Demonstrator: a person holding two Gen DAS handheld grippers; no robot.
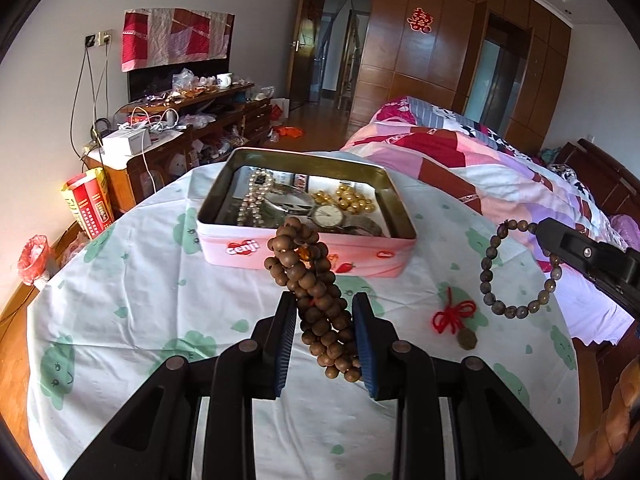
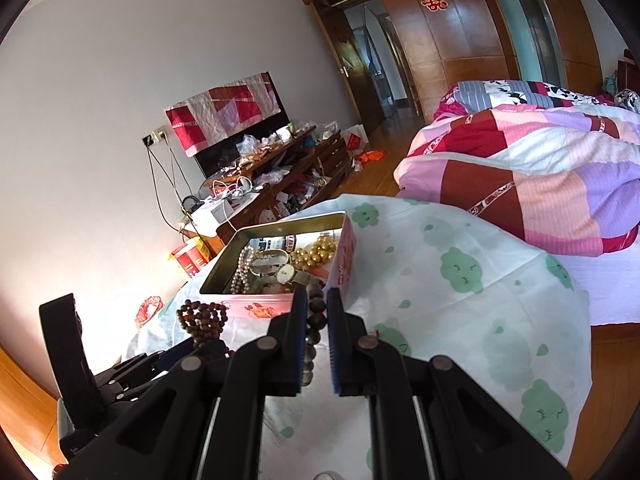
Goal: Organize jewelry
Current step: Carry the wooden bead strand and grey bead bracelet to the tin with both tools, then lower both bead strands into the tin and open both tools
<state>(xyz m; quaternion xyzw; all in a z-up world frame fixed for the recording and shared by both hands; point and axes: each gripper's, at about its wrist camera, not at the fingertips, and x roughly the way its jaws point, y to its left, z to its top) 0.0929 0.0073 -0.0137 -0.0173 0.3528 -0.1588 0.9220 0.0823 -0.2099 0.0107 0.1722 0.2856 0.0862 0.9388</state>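
A pink tin box of glossy painted metal is seen, its inner walls a dull brassy gold. The brown bead strand looks like matt wood, while the darker bead bracelet shows a faint polish. Glossy gold beads and pearly ones are held in the tin. The tablecloth is matt printed cloth, lightly creased. The gripper pads are ribbed blue rubber on matt black plastic. The wardrobe is varnished wood.
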